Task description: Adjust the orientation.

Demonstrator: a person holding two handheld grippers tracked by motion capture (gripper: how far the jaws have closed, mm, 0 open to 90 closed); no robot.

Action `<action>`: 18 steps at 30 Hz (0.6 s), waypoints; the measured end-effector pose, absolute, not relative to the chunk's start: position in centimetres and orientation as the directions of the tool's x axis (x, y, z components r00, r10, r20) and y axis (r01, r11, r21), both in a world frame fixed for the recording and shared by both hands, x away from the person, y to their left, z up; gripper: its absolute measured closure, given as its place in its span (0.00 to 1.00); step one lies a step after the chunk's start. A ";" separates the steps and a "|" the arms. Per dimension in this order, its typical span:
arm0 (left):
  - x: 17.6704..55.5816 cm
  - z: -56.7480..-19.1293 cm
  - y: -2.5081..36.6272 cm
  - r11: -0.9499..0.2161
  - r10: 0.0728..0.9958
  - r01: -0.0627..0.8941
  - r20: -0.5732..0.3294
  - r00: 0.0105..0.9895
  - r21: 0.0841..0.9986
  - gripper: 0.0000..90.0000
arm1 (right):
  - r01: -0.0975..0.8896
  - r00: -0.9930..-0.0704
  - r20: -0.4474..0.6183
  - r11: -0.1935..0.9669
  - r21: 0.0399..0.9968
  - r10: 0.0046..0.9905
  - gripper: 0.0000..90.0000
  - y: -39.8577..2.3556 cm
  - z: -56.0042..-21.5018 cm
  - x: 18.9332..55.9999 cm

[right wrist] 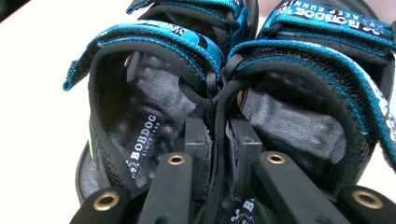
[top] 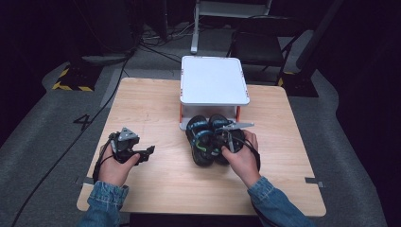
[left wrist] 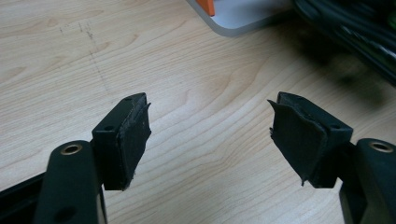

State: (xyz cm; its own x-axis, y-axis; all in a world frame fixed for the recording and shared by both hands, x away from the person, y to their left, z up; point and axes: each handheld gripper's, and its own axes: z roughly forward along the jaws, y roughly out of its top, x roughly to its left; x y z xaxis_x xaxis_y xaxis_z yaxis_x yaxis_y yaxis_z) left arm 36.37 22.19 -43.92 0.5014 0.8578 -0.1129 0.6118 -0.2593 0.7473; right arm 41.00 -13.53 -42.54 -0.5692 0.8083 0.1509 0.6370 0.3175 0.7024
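Note:
Two black sandals with blue straps lie side by side on the table, the left sandal (top: 201, 144) and the right sandal (top: 218, 124), just in front of a white stand. My right gripper (top: 228, 141) reaches into them from the near side. In the right gripper view its jaws (right wrist: 218, 135) are shut on the two inner side walls, pinching the left sandal (right wrist: 135, 121) and the right sandal (right wrist: 303, 116) together. My left gripper (top: 145, 155) rests on the table's left part, apart from the sandals. Its jaws (left wrist: 210, 135) stand open over bare wood with nothing between them.
A white two-level stand (top: 213, 80) with orange posts sits at the table's far middle; its base corner (left wrist: 243, 18) is in the left gripper view. The wooden table (top: 151, 104) has room left and right. A dark chair (top: 260, 42) stands behind the table.

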 end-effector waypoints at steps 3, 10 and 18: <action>36.5 -44.0 22.2 -0.259 0.857 0.612 -0.115 0.503 0.748 0.32 | 0.641 -0.527 0.143 0.281 0.714 0.838 0.90 -13.2 -42.7 43.5; 36.6 -44.1 22.4 -0.245 0.858 0.615 -0.128 0.497 0.750 0.31 | 0.631 -0.448 0.097 0.237 0.739 0.889 0.90 -12.3 -44.1 47.8; 36.6 -44.1 22.3 -0.250 0.852 0.614 -0.131 0.507 0.749 0.32 | 0.600 -0.441 0.048 0.255 0.758 0.896 0.81 -11.1 -45.0 48.9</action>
State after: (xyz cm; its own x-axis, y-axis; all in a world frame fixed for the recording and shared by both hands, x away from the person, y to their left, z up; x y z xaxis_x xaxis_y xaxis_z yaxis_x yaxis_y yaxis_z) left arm 36.64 22.30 -44.09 0.5065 0.8522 -0.1314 0.6141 -0.2496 0.7488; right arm 48.94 -11.13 -45.03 -0.4405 0.8965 0.0479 0.6004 0.2545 0.7581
